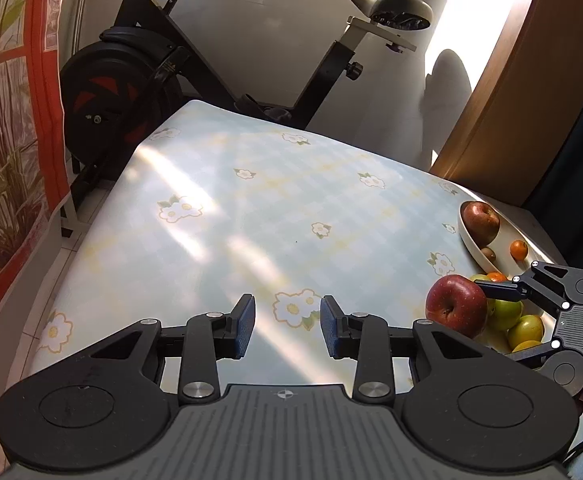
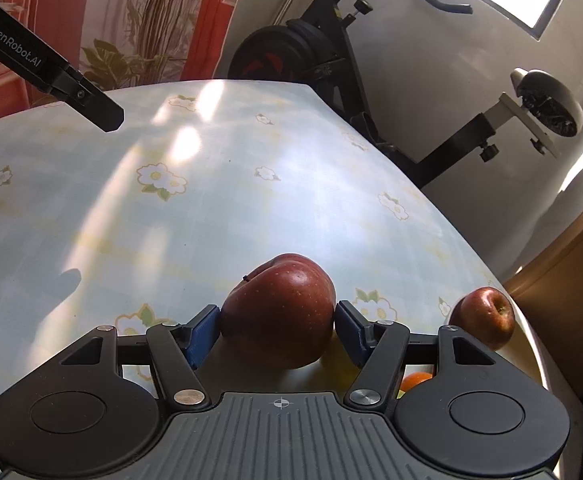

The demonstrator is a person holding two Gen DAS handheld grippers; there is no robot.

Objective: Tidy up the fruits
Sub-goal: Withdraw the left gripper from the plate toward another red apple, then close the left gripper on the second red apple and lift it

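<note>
Right wrist view: your right gripper (image 2: pixel 277 326) has the large red apple (image 2: pixel 279 312) squarely between its blue pads (image 2: pixel 201 338), both touching its sides, jaws clasping it above the bowl's (image 1: pixel 469 242) rim. Second red apple (image 2: pixel 485 316): inside the bowl, to the right. Left wrist view: your left gripper (image 1: pixel 287 326), jaws apart and empty, over the floral tablecloth (image 1: pixel 251 208); green fruits (image 1: pixel 525 326) in the bowl beneath the held apple.
</note>
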